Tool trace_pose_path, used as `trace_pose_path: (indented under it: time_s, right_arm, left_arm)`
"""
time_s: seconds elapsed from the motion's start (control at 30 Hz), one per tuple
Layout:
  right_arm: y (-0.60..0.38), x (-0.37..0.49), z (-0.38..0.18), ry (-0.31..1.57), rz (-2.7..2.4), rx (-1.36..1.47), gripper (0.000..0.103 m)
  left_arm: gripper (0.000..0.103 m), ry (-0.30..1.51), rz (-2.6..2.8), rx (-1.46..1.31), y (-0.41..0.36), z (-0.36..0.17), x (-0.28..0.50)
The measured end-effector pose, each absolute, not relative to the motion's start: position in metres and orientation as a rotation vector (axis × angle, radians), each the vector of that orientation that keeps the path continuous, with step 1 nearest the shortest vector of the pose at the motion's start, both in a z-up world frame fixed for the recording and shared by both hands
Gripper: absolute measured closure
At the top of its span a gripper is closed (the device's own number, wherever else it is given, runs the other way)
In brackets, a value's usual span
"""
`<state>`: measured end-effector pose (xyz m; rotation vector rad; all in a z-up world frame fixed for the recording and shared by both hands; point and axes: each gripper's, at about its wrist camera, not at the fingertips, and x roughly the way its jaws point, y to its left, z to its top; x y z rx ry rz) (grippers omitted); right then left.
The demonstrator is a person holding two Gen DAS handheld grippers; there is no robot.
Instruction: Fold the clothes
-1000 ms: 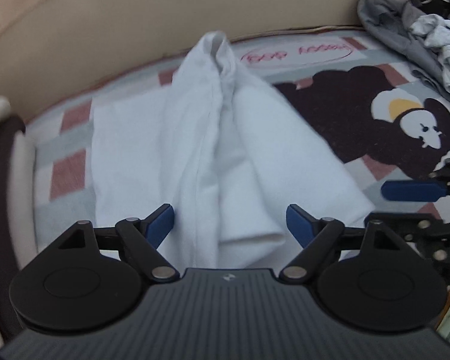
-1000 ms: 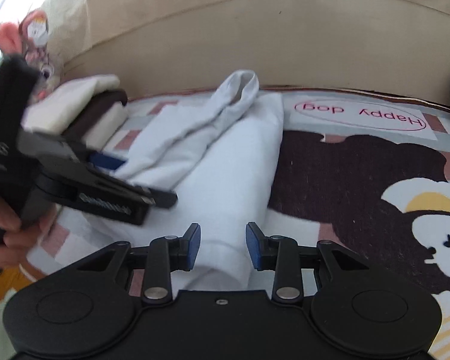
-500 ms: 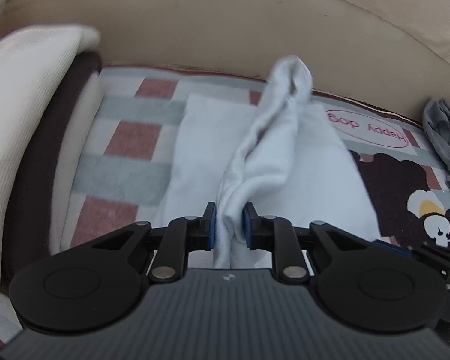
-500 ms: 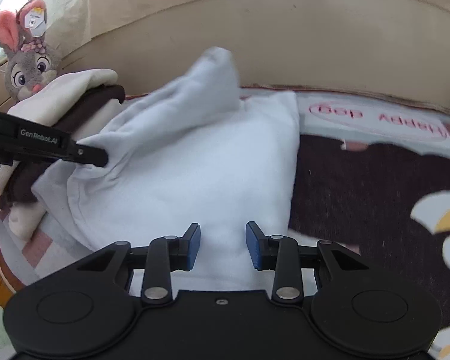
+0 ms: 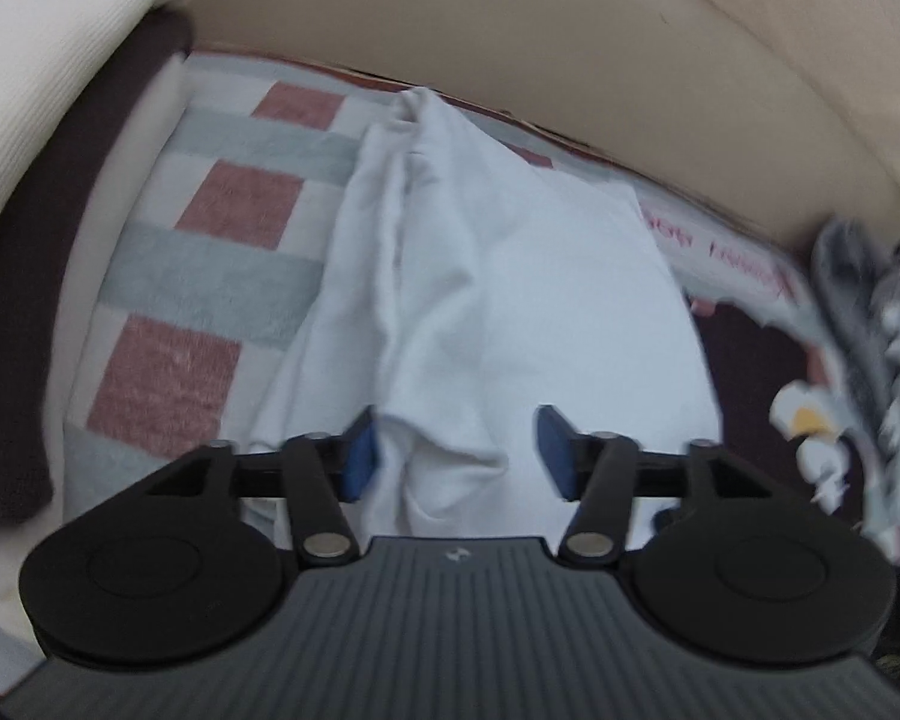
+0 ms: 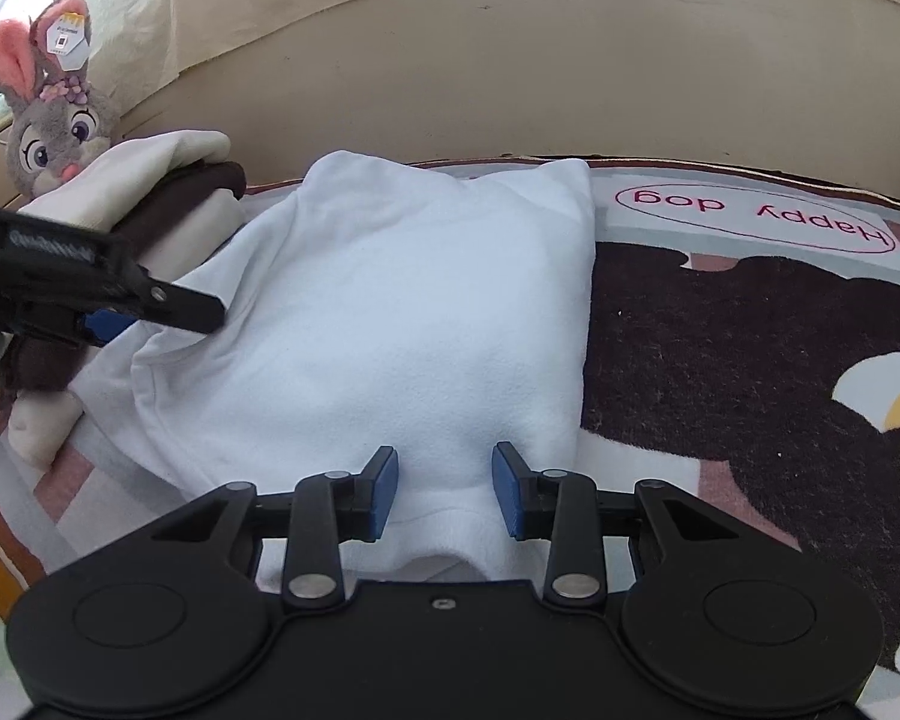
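A white garment [image 6: 402, 312] of soft, fleecy knit lies folded into a thick, roughly rectangular pad on a plush mat [image 6: 750, 360], whose short pile carries a dark brown cartoon dog shape, pink and grey-green checks, and an oval with the words "Happy dog" in pink. In the right wrist view the garment spreads ahead of the right gripper [image 6: 444, 492] and runs in between its blue-padded jaws, which stand apart and released, with the near hem of the cloth lying under and between them without being pinched. The right gripper sits low and level over the mat, pointing toward the beige padded wall [image 6: 510, 78] behind. The left gripper [image 5: 456, 456] is blurred in its own view; its jaws are spread wide and released, with a rumpled, ridged part of the white garment bunched between them but touching neither pad clearly. From the right wrist view the left gripper [image 6: 150, 306] reaches in from the left of the right jaws, angled down, its black tip at the garment's loose left edge, where the cloth rises in a soft fold. Left of the jaws lies a stack of folded clothes [image 6: 150, 180], cream ribbed knit over dark brown, and behind it sits a grey plush rabbit [image 6: 54, 114] with pink ears. To the right of the left jaws a crumpled grey garment [image 5: 858, 300] shows, heavily blurred.
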<state>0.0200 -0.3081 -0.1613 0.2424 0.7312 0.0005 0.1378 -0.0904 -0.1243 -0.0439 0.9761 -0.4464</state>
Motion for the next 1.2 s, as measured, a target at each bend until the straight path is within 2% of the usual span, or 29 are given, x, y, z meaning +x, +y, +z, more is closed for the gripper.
trace_pose_path:
  time_s: [0.03, 0.07, 0.1, 0.17, 0.43, 0.5, 0.53, 0.6, 0.7, 0.77, 1.0, 1.2]
  right_arm:
    - [-0.308, 0.020, -0.161, 0.731, 0.001, 0.240, 0.063]
    - [-0.308, 0.019, -0.161, 0.731, 0.003, 0.236, 0.063]
    - [-0.307, 0.019, -0.161, 0.730, 0.006, 0.231, 0.063]
    - [-0.307, 0.018, -0.160, 0.731, 0.010, 0.229, 0.063]
    - [-0.304, 0.016, -0.159, 0.738, 0.006, 0.228, 0.063]
    - [-0.300, 0.014, -0.159, 0.740, 0.012, 0.207, 0.063]
    - [-0.298, 0.013, -0.158, 0.741, 0.015, 0.196, 0.063]
    - [-0.293, 0.011, -0.157, 0.744, 0.058, 0.187, 0.059]
    - [-0.284, 0.010, -0.154, 0.752, 0.118, 0.195, 0.061]
    - [-0.281, 0.010, -0.151, 0.743, 0.090, 0.204, 0.060]
    - [-0.288, 0.026, -0.140, 0.735, -0.106, 0.108, 0.056]
    - [-0.346, 0.057, -0.144, 0.809, -0.087, 0.361, 0.055]
  left_arm:
    - [0.042, 0.969, -0.414, 0.016, -0.096, -0.126, 0.138]
    - [0.086, 0.959, -0.380, 0.077, -0.102, -0.128, 0.137]
    - [0.091, 0.911, -0.376, 0.107, -0.104, -0.123, 0.133]
    - [0.091, 0.805, -0.375, 0.158, -0.106, -0.113, 0.123]
    - [0.086, 0.928, -0.204, 0.005, -0.060, -0.130, 0.133]
    - [0.077, 0.925, -0.165, 0.025, -0.055, -0.130, 0.130]
    - [0.069, 0.902, -0.149, 0.072, -0.057, -0.127, 0.125]
    - [0.069, 0.904, -0.176, 0.076, -0.061, -0.127, 0.130]
    - [0.068, 0.910, -0.220, 0.075, -0.067, -0.127, 0.140]
    - [0.059, 0.914, -0.250, 0.074, -0.070, -0.127, 0.146]
    - [0.063, 0.928, -0.355, 0.071, -0.084, -0.127, 0.167]
    - [0.063, 0.925, -0.408, 0.131, -0.099, -0.123, 0.187]
